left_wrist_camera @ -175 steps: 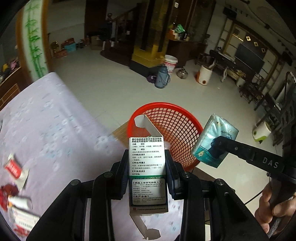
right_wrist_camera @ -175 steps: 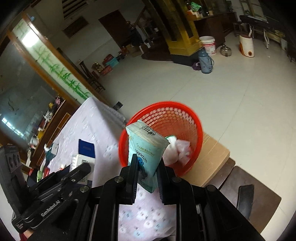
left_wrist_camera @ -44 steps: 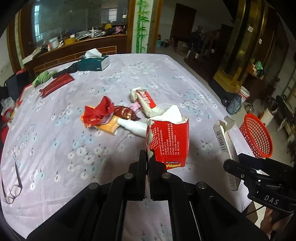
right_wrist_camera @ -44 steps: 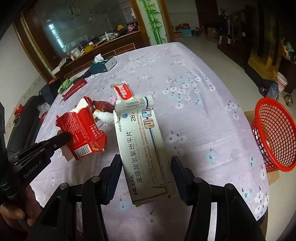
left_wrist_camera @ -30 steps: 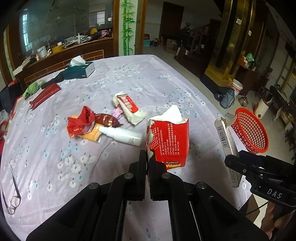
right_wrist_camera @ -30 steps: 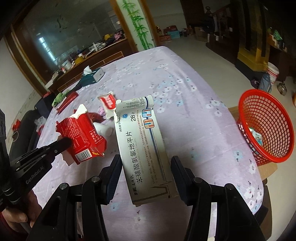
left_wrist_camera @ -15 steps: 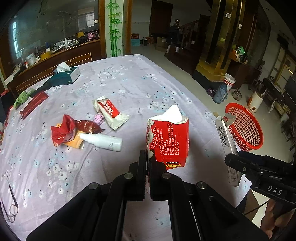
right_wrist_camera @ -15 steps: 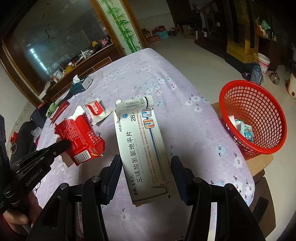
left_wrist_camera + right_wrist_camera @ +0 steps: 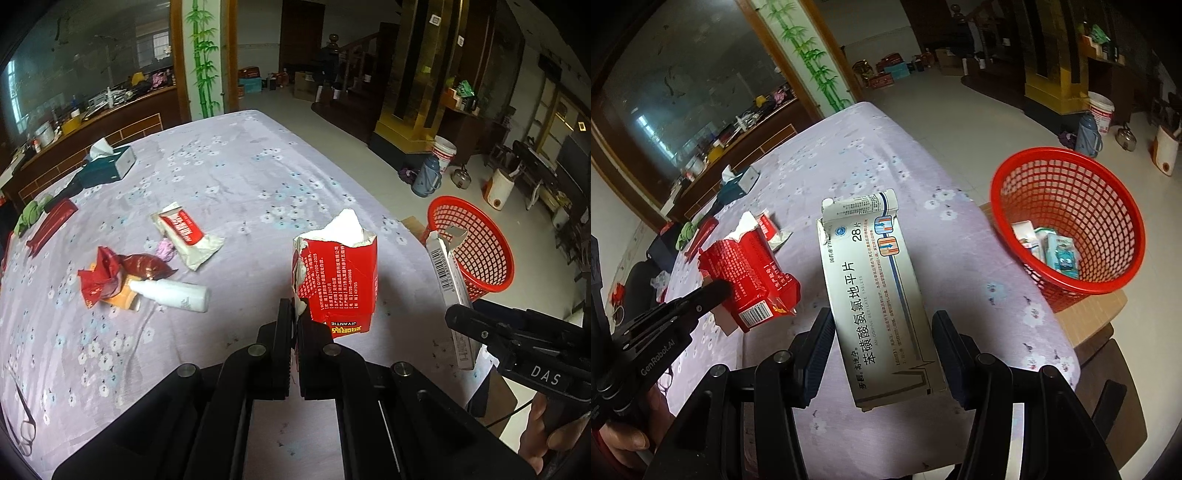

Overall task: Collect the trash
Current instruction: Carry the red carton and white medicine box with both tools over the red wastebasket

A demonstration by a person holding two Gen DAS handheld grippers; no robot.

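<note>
Trash is getting collected approx. halfway: red basket [image 9: 1067, 221], right of frame off the worktop [image 9: 229, 177] edge, is already holding a few packs. Left tongs [image 9: 295, 321] are clamping a torn red carton [image 9: 338, 273]; right tongs [image 9: 882, 332] are gripping a white medicine box [image 9: 875, 295], both w/ loads above the worktop. Wrappers [image 9: 118, 277], bottle [image 9: 171, 293], sachet [image 9: 186, 234] are lying mid-left, still to go.

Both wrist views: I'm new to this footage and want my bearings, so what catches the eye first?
The torn red carton pinched in the left gripper, and the long white medicine box clamped in the right gripper. Beyond the table's edge sits the red mesh basket with packets inside.
</note>
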